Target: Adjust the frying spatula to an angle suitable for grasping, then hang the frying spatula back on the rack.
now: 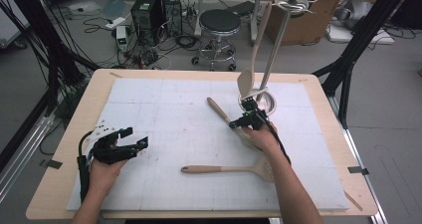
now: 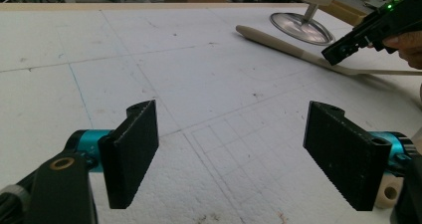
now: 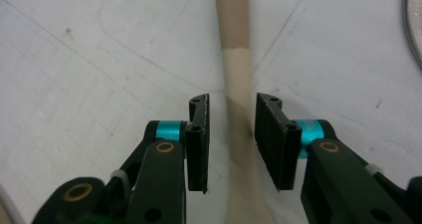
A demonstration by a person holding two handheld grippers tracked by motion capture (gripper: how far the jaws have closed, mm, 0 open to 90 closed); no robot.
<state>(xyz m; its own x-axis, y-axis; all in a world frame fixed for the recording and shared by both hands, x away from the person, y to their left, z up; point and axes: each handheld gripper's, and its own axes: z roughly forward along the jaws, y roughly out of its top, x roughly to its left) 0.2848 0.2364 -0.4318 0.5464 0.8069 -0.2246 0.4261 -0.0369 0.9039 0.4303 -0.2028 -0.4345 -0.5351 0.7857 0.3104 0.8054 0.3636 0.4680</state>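
Right gripper point(image 3: 231, 134) straddled the spatula point(image 3: 236, 74) handle, jaws apart, a gap on each side, not yet clamped. Spatula lay flat on the surface point(image 1: 164, 114), at seven o'clock from the rack point(image 1: 263, 102) base. A good grip probably meant staying centred on the handle, closing squarely, then lifting level. Left gripper point(image 2: 239, 154) idled at eight o'clock, jaws wide, empty.

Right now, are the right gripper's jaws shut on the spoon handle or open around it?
Open. In the right gripper view the right gripper straddles the spoon handle, with a visible gap between each jaw and the handle, which lies flat on the table.
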